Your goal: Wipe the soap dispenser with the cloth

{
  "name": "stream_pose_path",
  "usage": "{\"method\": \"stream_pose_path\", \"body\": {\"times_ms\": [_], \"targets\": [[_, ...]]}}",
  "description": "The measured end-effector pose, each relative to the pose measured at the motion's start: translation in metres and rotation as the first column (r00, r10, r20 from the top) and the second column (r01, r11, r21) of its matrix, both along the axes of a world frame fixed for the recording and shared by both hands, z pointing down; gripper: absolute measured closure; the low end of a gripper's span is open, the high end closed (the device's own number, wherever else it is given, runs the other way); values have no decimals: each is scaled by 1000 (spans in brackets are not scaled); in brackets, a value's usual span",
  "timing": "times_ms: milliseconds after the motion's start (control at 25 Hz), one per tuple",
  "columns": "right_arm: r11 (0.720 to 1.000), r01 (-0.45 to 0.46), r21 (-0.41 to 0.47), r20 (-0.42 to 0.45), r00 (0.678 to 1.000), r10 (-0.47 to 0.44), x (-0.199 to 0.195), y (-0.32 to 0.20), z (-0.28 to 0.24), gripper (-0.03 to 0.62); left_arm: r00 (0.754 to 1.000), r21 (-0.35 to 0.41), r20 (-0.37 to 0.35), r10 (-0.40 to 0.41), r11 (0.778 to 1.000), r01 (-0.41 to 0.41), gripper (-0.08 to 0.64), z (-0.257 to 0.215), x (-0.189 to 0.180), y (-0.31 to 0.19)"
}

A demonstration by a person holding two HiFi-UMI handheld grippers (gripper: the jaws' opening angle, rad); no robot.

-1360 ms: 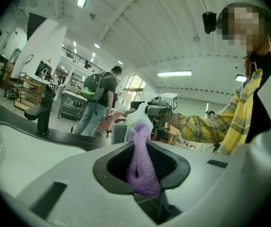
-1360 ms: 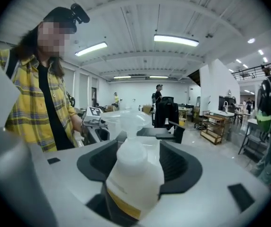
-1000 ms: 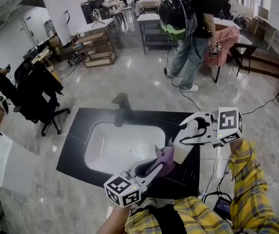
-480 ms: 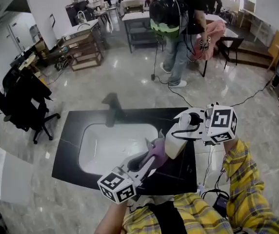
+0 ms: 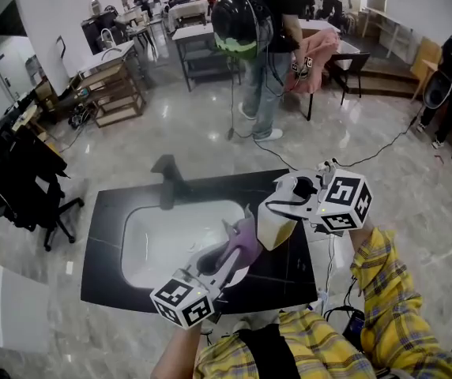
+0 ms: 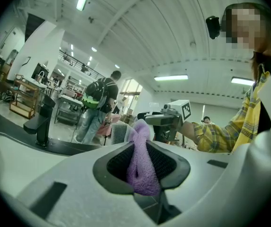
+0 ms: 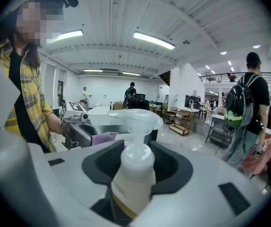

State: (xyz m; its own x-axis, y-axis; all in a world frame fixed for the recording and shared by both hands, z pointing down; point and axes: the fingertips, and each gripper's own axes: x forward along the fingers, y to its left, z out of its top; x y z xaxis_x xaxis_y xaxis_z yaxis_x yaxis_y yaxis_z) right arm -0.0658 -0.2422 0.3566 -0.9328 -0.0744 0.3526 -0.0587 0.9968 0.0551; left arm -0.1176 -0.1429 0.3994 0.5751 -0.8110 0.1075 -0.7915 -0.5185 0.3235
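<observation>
A white soap dispenser (image 7: 134, 169) with a pump head sits between the jaws of my right gripper (image 7: 136, 167), which is shut on it. In the head view the soap dispenser (image 5: 273, 221) hangs above the black counter's right part, tilted, held by my right gripper (image 5: 285, 204). A purple cloth (image 6: 142, 162) is pinched in my left gripper (image 6: 142, 167). Seen from the head, the cloth (image 5: 242, 242) is just left of the bottle's base, and I cannot tell if they touch; my left gripper (image 5: 230, 260) points up toward the bottle.
A white sink basin (image 5: 163, 243) lies in the black counter (image 5: 103, 247), with a dark faucet (image 5: 165, 181) at its back edge. A person in a helmet and backpack (image 5: 250, 30) stands beyond it. An office chair (image 5: 28, 184) is at the left; cables (image 5: 333, 259) run over the floor at the right.
The right gripper has turned, tilting the soap dispenser more. Both grippers and the cloth stay close together over the counter's right side while the head view has shifted.
</observation>
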Motion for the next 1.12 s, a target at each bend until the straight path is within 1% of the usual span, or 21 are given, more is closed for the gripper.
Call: {"method": "stream_pose_path", "body": {"times_ms": [120, 200, 440, 640, 800, 1120], "targets": [[996, -87, -3, 3, 996, 87, 1, -2, 2, 425, 1000, 3, 1, 5, 1000, -5, 494, 1, -1, 4], [989, -150, -4, 1, 989, 150, 0, -3, 4, 425, 1000, 5, 2, 11, 1000, -11, 494, 3, -3, 8], [953, -303, -8, 2, 953, 303, -4, 0, 6, 425, 1000, 17, 4, 7, 1000, -7, 494, 3, -8, 21], [902, -431, -6, 7, 902, 431, -2, -2, 6, 425, 1000, 21, -2, 4, 1000, -4, 494, 2, -7, 26], [859, -511, -14, 3, 859, 511, -3, -8, 3, 424, 1000, 17, -5, 2, 1000, -2, 494, 0, -8, 27], [754, -656, -23, 0, 755, 656, 1, -18, -1, 423, 1000, 22, -2, 0, 1000, 1, 494, -7, -5, 30]]}}
